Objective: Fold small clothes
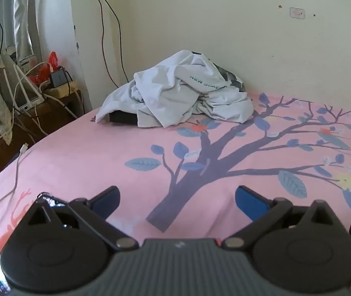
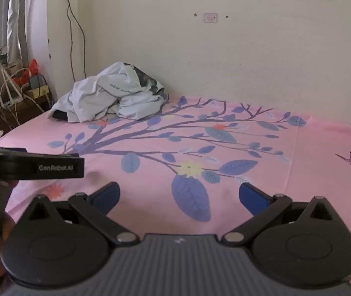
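Note:
A crumpled pile of white clothes (image 1: 180, 93) with teal lettering lies at the far side of the bed, against the wall; it also shows in the right wrist view (image 2: 108, 96). The bed has a pink sheet (image 1: 89, 153) with a tree print. My left gripper (image 1: 177, 202) is open and empty, low over the near part of the sheet, well short of the pile. My right gripper (image 2: 179, 199) is open and empty, also over the near sheet, to the right of the left one. The left gripper's body (image 2: 39, 165) shows at the left of the right wrist view.
A wooden side table (image 1: 39, 108) with cables, a router and red items stands left of the bed. A white charging cable (image 1: 17, 165) lies across the bed's left edge. A phone (image 1: 49, 201) lies by my left finger. The wall (image 1: 249, 37) runs behind the bed.

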